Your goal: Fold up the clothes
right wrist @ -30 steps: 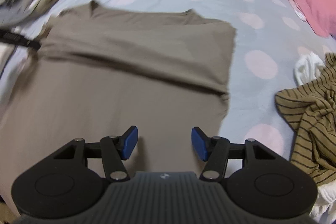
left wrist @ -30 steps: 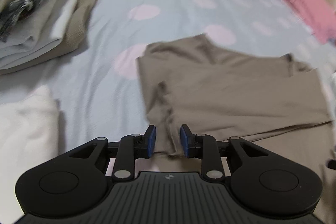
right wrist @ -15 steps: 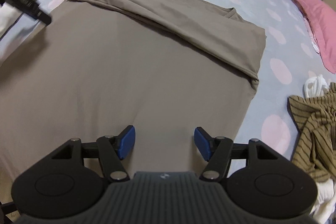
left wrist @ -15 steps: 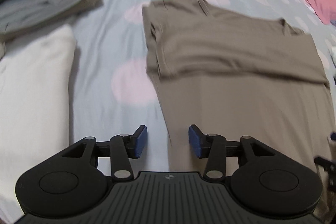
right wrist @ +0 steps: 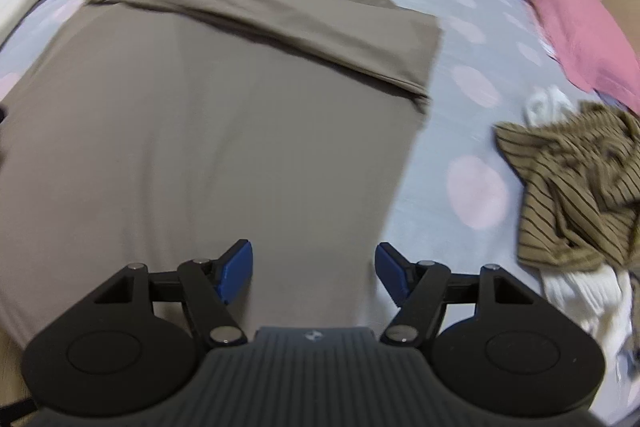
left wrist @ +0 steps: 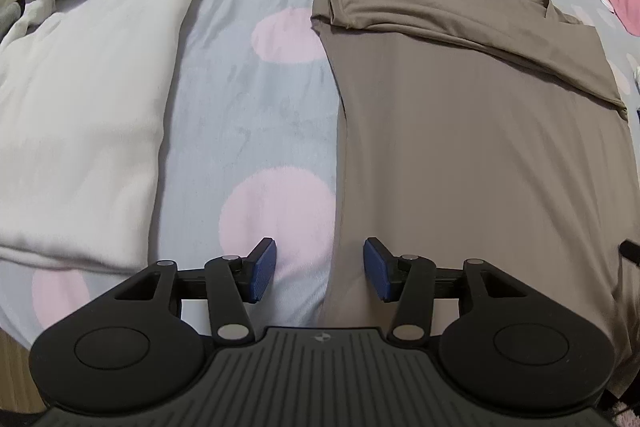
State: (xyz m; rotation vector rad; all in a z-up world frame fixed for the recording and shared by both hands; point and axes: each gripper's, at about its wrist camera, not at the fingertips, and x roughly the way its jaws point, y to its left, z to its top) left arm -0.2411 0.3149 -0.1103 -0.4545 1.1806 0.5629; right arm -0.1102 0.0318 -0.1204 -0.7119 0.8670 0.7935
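We hold both grippers, left (left wrist: 319,270) and right (right wrist: 316,271), jaws apart, empty, over the thin, limp taupe knit shirt (left wrist: 480,155) whose 12 o'clock end lies folded back; we judge its near hem corners the best pinch points.

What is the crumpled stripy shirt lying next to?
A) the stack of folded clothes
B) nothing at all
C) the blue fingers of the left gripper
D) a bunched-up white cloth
D: in the right wrist view the brown striped shirt lies in a heap touching a bunched-up white cloth on the dotted bedspread, far from the brown shirt being folded.
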